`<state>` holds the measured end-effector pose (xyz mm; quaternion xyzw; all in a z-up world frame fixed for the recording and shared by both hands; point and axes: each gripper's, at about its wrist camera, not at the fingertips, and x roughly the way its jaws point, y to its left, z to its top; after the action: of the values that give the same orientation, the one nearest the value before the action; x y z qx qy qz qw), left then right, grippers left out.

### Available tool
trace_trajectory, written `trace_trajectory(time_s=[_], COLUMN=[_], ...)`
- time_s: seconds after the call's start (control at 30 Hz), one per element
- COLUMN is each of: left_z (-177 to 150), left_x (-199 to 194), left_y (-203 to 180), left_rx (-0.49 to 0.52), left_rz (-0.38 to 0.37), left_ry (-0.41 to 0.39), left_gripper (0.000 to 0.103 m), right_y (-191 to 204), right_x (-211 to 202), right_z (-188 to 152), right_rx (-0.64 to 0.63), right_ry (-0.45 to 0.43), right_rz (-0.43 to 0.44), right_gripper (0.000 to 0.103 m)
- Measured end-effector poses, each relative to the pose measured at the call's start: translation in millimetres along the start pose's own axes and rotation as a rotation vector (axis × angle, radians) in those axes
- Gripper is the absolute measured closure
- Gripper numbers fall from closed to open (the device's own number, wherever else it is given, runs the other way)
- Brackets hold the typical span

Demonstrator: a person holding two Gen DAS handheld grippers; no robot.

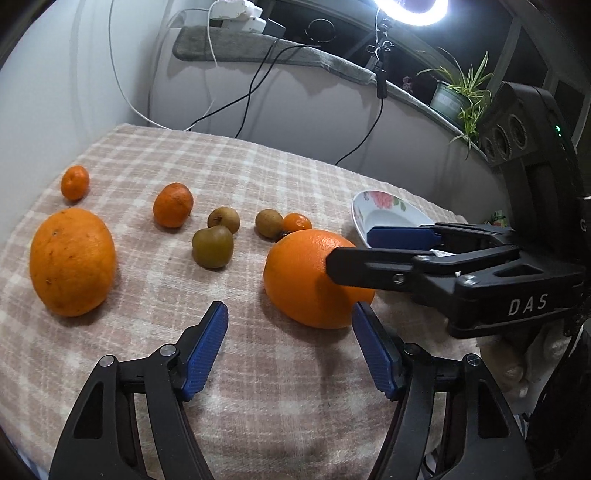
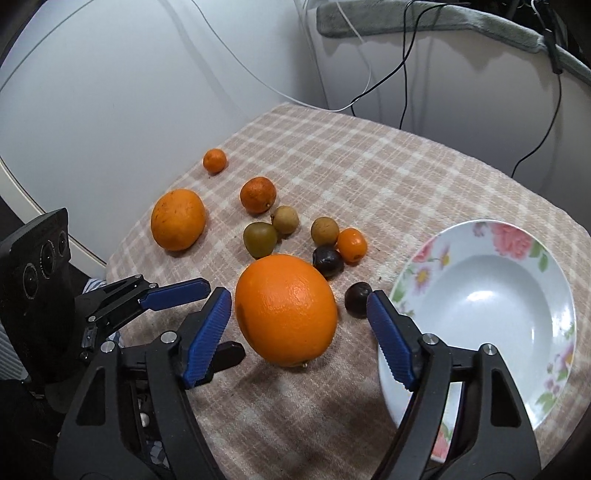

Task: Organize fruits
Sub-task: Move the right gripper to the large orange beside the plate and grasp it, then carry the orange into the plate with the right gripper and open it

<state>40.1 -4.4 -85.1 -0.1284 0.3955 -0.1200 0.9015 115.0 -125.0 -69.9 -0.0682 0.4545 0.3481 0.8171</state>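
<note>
Orange-skinned, the large orange [image 2: 286, 308] sits dead ahead between the right gripper's [image 2: 299, 319] wide-spread, empty fingers, the plate [image 2: 554, 332] to its right.

You're in a home: the desk [image 1: 258, 369] wears a checked cloth, a flowered plate [image 2: 491, 295] sits at its right edge, a potted plant [image 1: 458, 92] stands on the padded ledge [image 1: 258, 48] behind, and chargers [image 1: 240, 14] with cables [image 1: 258, 81] trail down the wall.
</note>
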Motion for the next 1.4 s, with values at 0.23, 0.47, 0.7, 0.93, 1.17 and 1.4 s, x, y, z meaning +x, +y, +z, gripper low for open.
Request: trace_trajectory(time_s=[0.23,0.47,0.7,0.93,1.17,1.4], left_z=[1.8,1.7,3.1,2.5,2.8,8.2], left_x=[7.6,16.1,25.5,26.3,19.4,9.7], left_y=[-3.3,-6.3,-5.9,-7.2,-13.8,-27.0], left_rx=[0.005,0.008,-0.011,-0.013,0.006,0.031], left_rz=[-0.019,-0.059,-0.088,-0.092,-0.093,-0.112], left_ry=[0.006,0.026,0.04,0.027,0.009,-0.01], left_gripper=[0.034,0.034,0.034,0.034,0.035,0.035], right_y=[3.5,4.6,10.2,8.9,10.4,10.8], right_x=[14.9,25.2,30.4,31.0,22.9,2.1], right_z=[3.9,5.0,4.5,5.1,4.0,2.5], right_rx=[-0.033,-0.056,-0.089,-0.078,-0.084,-0.084], right_ry=[0.036,0.065,0.084,0.082,0.059,0.022], right_rz=[0.004,0.001,0.015,0.01,-0.001,-0.02], right_gripper=[0.024,0.026,0.033,0.033,0.034,0.034])
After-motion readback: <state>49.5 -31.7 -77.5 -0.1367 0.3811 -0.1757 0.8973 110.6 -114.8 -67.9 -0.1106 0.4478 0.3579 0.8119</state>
